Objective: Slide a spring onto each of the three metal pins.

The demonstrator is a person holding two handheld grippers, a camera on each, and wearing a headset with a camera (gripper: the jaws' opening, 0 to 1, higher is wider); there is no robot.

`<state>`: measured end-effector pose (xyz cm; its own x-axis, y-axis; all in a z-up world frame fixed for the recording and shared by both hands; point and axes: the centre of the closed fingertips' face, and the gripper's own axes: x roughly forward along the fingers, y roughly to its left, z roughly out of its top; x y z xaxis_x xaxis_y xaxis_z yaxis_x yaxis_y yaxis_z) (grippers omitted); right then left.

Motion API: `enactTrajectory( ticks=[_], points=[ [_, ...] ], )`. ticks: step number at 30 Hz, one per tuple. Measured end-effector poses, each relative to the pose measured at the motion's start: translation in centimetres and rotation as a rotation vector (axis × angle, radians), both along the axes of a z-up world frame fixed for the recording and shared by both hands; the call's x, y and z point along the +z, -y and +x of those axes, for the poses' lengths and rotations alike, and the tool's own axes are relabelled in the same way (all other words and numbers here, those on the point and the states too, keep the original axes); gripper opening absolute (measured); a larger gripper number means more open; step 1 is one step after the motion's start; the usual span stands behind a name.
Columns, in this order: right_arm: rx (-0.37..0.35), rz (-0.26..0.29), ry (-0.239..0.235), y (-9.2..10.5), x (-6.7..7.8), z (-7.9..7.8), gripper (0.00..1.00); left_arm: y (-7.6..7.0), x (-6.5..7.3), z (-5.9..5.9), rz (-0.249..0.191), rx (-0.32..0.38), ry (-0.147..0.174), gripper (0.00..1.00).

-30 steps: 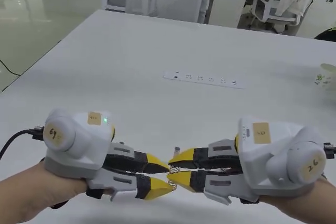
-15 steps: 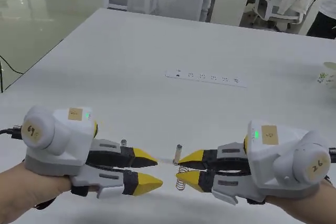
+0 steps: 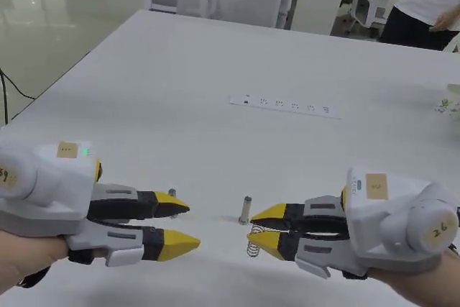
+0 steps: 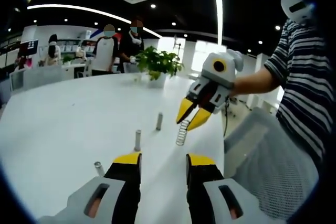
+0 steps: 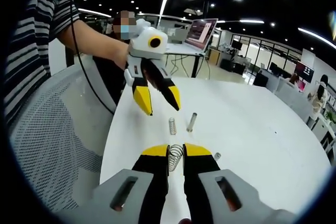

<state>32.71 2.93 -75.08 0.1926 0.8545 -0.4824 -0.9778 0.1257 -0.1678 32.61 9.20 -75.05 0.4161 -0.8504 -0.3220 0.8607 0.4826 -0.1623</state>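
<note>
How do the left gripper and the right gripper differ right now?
The left gripper has its jaws apart, holding nothing; the right gripper has its jaws shut on a spring. The right gripper sits close beside a bare metal pin; the left gripper is farther from it. Both have yellow-tipped black jaws and point toward each other over the white table.

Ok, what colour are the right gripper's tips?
Yellow on the right gripper, over black; clearest in the head view.
</note>
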Motion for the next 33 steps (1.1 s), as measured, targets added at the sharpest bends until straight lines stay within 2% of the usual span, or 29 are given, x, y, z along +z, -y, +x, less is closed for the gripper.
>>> enactTrajectory(
  ticks=[5,11,18,23,29,33],
  points=[
    [0.002,-0.01,0.017,0.0,0.0,0.0,0.07,-1.3,-0.2,0.0,0.002,0.037,-0.004,0.3],
    [0.0,-0.009,0.021,0.0,0.1,0.0,0.07,-2.9,-0.4,0.1,-0.004,0.09,-0.009,0.4],
    [-0.007,-0.008,0.027,0.1,0.1,0.3,0.07,-4.4,-0.7,0.2,0.006,0.141,-0.011,0.61],
    [-0.016,-0.006,0.036,0.1,0.2,0.6,0.07,-5.2,-1.1,0.1,0.019,0.163,-0.018,0.72],
    [-0.027,-0.002,0.041,0.1,0.4,0.9,0.07,-5.6,-1.6,0.2,0.021,0.2,-0.019,0.95],
    [-0.025,-0.006,0.039,0.1,0.4,0.9,0.07,-5.7,-1.7,0.1,0.015,0.208,-0.026,0.98]
  ],
)
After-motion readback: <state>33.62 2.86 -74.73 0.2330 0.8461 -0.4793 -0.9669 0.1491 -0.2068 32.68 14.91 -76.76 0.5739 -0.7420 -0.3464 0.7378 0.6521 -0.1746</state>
